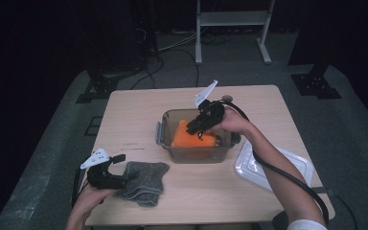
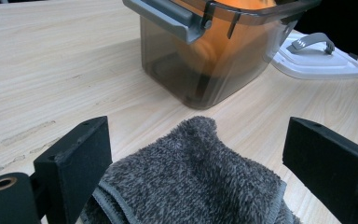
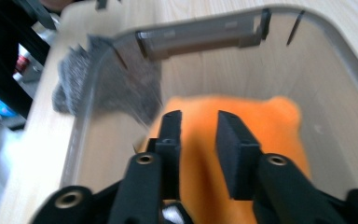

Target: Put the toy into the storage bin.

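Note:
A clear smoky plastic container [image 1: 197, 155] stands mid-table with an orange cloth [image 1: 184, 140] inside. My right gripper [image 1: 192, 129] reaches down into it, and in the right gripper view its jaws stand close together, pinching a fold of the orange cloth [image 3: 270, 121] between the pads [image 3: 199, 121]. A folded grey towel [image 1: 143, 184] lies near the front left. My left gripper [image 1: 122, 168] rests at the towel's left edge. In the left gripper view its jaws [image 2: 200, 140] stand wide apart on either side of the grey towel [image 2: 191, 177], not pressing it.
The container's white lid [image 1: 278, 165] with a grey latch lies on the table at the right, near the right forearm. A cable trails from the right gripper across it. A white frame stands on the floor beyond the table.

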The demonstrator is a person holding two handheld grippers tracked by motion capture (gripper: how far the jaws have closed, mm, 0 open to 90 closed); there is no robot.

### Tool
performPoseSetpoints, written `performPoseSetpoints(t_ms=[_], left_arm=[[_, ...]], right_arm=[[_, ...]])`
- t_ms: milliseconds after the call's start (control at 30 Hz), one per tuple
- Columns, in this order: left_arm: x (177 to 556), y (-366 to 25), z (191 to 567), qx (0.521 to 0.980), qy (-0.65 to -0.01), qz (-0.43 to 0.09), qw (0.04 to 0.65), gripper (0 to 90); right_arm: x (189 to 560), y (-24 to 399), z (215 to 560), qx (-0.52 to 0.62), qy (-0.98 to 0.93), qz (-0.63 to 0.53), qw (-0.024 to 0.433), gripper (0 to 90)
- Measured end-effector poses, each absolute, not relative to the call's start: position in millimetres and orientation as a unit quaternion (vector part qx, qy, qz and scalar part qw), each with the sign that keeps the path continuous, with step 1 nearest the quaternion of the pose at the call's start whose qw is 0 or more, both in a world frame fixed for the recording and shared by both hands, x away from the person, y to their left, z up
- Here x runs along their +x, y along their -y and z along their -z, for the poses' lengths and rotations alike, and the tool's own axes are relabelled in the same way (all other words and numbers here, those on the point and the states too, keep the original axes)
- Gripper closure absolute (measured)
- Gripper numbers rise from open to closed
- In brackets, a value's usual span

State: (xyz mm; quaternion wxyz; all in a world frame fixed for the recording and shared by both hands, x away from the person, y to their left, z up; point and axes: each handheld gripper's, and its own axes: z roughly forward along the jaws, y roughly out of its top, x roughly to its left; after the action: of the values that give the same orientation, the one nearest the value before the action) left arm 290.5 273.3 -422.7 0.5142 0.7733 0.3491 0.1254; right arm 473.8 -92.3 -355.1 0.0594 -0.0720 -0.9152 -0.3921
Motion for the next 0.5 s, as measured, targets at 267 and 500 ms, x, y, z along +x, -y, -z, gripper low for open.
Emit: performPoseSetpoints(t_ms=[267, 500], left_arm=[[290, -272, 422, 0.775, -0.346, -0.125, 0.514, 7.1], [291, -271, 423, 0.775, -0.348, -0.125, 0.513, 7.1]], right_arm=[[467, 104, 339, -0.075, 0.907, 0.411, 0.046, 68.0], [453, 132, 327, -0.087, 0.895, 0.436, 0.030, 59.7]])
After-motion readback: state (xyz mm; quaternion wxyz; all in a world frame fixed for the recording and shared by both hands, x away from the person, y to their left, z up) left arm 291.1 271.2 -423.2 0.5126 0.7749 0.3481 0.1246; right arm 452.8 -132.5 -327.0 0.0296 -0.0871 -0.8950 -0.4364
